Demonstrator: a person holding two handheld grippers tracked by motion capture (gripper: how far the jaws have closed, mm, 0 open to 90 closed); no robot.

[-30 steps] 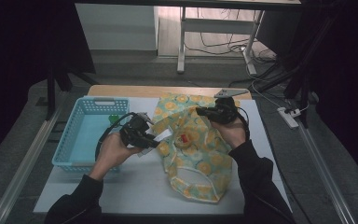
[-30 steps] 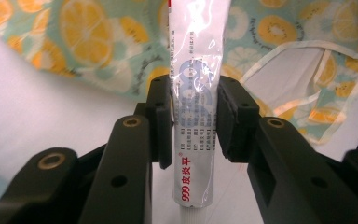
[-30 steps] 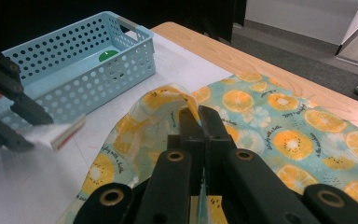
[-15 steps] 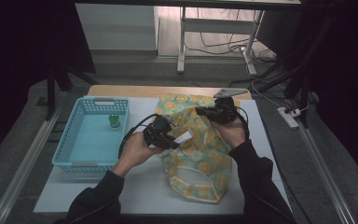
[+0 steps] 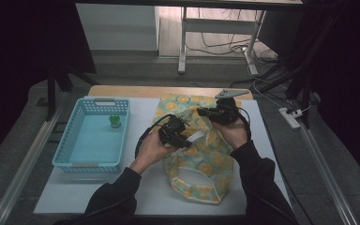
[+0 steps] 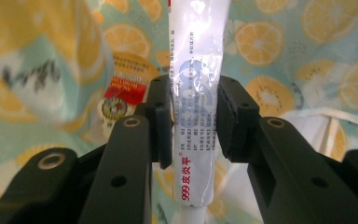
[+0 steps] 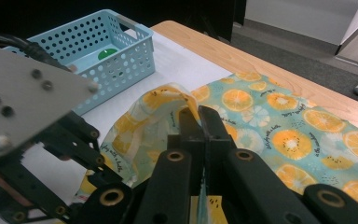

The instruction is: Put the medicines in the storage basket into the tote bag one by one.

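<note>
High view – progress: one small green-topped item (image 5: 115, 121) already lies in the pale blue basket (image 5: 70, 150), well to the left of both tools; the white tube (image 5: 196, 137) is out of the bag, not yet in the basket. Judged: roughly midway, more may remain inside.
High view – left hand-held gripper (image 5: 183, 139): clamped on the tube, over the bag's middle.
High view – right hand-held gripper (image 5: 205, 112): pinching the fabric bag (image 5: 201, 173) near its upper edge.
High view – counter (image 5: 140, 187): flat white sheet on a wooden top.
Left gripper view – tube (image 6: 193, 93): glossy white laminate, flattened, red and blue print, pressed between both black pads (image 6: 161, 126).
Left gripper view – bag (image 6: 307, 56): soft, creased cloth just beyond the tube, mint with orange-slice print.
Right gripper view – jaws: squeezed together on a raised fold of the bag (image 7: 163, 105).
Right gripper view – basket (image 7: 98, 46): rigid perforated plastic, far left of the jaws.
</note>
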